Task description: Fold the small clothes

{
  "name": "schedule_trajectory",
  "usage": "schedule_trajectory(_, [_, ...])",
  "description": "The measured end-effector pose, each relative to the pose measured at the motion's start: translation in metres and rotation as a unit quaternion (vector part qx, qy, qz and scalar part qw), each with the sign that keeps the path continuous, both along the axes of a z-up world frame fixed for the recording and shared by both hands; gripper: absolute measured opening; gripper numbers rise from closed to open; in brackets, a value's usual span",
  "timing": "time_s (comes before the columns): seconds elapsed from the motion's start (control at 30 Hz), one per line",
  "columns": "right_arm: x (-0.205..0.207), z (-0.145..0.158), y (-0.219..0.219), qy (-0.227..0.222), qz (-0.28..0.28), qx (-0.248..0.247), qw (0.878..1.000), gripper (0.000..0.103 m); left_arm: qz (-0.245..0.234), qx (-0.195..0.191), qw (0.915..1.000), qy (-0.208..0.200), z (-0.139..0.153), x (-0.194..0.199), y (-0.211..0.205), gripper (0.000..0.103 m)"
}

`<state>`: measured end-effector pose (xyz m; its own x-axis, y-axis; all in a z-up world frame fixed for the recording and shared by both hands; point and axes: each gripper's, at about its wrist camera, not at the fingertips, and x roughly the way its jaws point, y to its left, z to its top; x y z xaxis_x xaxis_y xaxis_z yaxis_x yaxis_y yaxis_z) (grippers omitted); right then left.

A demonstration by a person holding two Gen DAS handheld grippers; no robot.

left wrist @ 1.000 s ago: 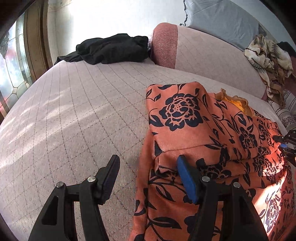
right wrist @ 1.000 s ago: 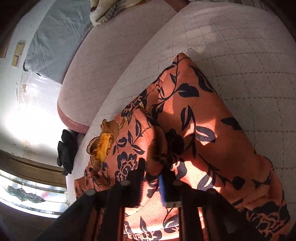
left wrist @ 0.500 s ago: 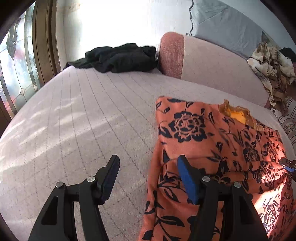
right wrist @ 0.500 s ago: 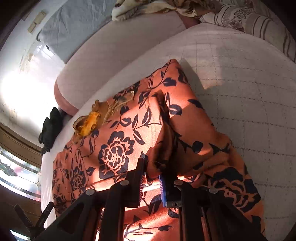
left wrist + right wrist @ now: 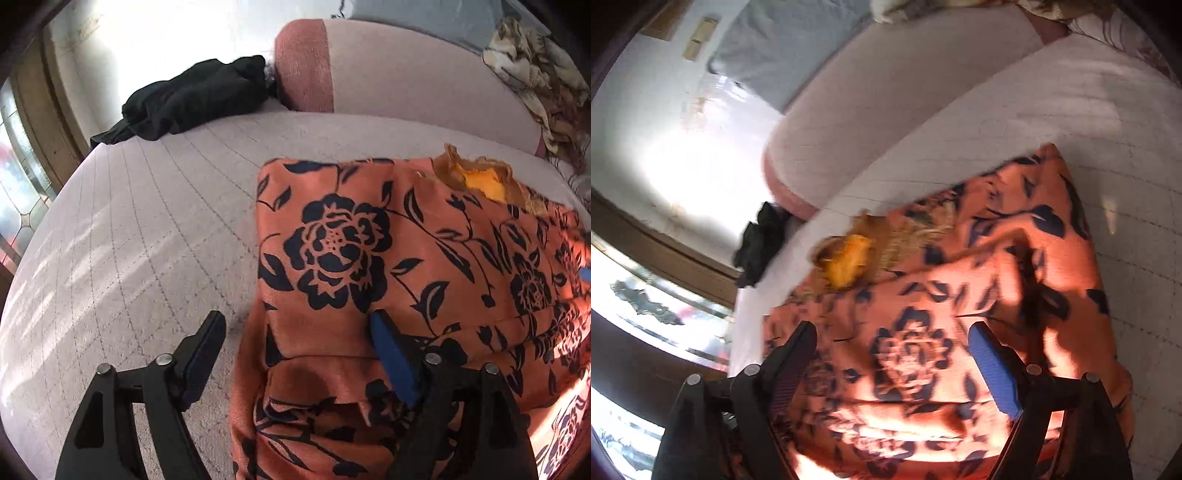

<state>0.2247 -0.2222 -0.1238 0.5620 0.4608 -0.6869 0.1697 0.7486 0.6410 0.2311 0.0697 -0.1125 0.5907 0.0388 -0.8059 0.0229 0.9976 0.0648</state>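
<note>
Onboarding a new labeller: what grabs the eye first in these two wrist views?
The orange garment with dark blue flowers dominates, lying partly folded on the pale quilted bed with a yellow-lined neckline at its far edge. Both the left gripper and the right gripper stand open over it, jaws just opened, clamping nothing. A black garment lies heaped at the bed's far side.

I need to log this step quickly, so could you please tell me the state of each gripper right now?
Left gripper: open, jaws just widened, gripping nothing; the orange floral garment lies beneath it.
Right gripper: open, jaws just released, holding nothing, above the garment.
</note>
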Motion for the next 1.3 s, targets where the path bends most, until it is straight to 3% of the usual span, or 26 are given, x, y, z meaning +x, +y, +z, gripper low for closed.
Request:
schedule_trajectory(0.03, [-0.001,-0.01,-0.008,0.009,-0.024,0.023,0.999,0.079,0.008,0.002,0.9999,0.01,0.005,-0.001,0.003,0.087])
schedule_trajectory(0.07, [-0.008,-0.004,-0.012,-0.008,-0.041,0.039,0.998,0.079,0.012,0.0,0.9999,0.004,0.013,-0.003,0.006,0.087])
schedule_trajectory(0.1, [-0.012,0.007,-0.008,-0.021,-0.04,0.023,0.999,0.081,0.019,-0.001,0.9997,-0.018,0.021,-0.008,0.009,0.087])
schedule_trajectory(0.17, [-0.016,0.027,0.005,-0.052,-0.016,-0.012,0.998,0.084,0.028,-0.006,0.9988,-0.041,0.031,-0.013,0.012,0.087])
schedule_trajectory(0.23, [-0.011,0.032,0.013,-0.065,0.012,0.004,0.998,0.084,0.013,0.001,0.9997,-0.019,0.02,-0.01,0.009,0.087])
schedule_trajectory(0.3, [-0.003,0.02,0.008,-0.045,-0.008,-0.029,0.999,0.085,0.012,0.039,0.999,0.02,-0.001,-0.006,0.005,0.089])
schedule_trajectory(0.33, [0.0,0.005,-0.001,-0.005,-0.031,-0.053,0.998,0.084,0.021,0.02,0.9996,0.003,0.004,-0.012,0.009,0.089])
schedule_trajectory(0.37, [0.0,-0.003,-0.009,0.003,-0.046,-0.025,0.999,0.082,0.027,0.008,0.9996,0.002,0.01,-0.016,0.013,0.089])
schedule_trajectory(0.4, [-0.005,0.002,-0.013,-0.011,-0.06,-0.008,0.998,0.082,0.028,-0.002,0.9996,-0.001,0.016,-0.02,0.017,0.088])
schedule_trajectory(0.5, [-0.007,0.033,0.003,-0.053,-0.034,-0.047,0.997,0.083,0.049,-0.008,0.9982,-0.033,0.02,-0.027,0.026,0.089])
schedule_trajectory(0.57, [-0.003,0.042,0.015,-0.081,-0.002,-0.039,0.996,0.084,0.046,0.008,0.9988,0.018,-0.004,-0.017,0.029,0.092])
schedule_trajectory(0.6, [0.001,0.038,0.018,-0.079,0.003,-0.045,0.996,0.085,0.051,-0.017,0.9984,0.017,-0.008,-0.016,0.035,0.093])
schedule_trajectory(0.63, [0.007,0.026,0.019,-0.051,-0.003,-0.065,0.997,0.087,0.064,-0.038,0.9972,0.011,-0.004,-0.019,0.041,0.094])
schedule_trajectory(0.67, [0.014,0.006,0.017,0.007,-0.013,-0.084,0.996,0.086,0.067,-0.05,0.9964,0.015,-0.001,-0.02,0.044,0.094])
schedule_trajectory(0.7, [0.011,0.0,0.013,0.013,-0.022,-0.071,0.997,0.086,0.064,-0.054,0.9964,0.016,0.003,-0.023,0.046,0.094])
schedule_trajectory(0.8, [-0.008,0.028,0.024,-0.041,-0.013,-0.088,0.995,0.086,0.067,-0.057,0.9961,0.003,0.013,-0.037,0.055,0.093])
schedule_trajectory(1.0, [-0.081,0.055,0.028,-0.079,0.014,-0.109,0.991,0.086,0.033,-0.131,0.9907,-0.019,0.051,-0.105,0.076,0.093])
schedule_trajectory(1.13, [-0.151,0.045,-0.008,-0.045,0.006,-0.104,0.994,0.086,0.017,-0.147,0.9887,-0.025,0.063,-0.175,0.091,0.093])
schedule_trajectory(1.3, [-0.239,0.02,-0.055,0.02,-0.005,-0.084,0.996,0.086,0.023,-0.185,0.9821,0.028,0.042,-0.238,0.099,0.093])
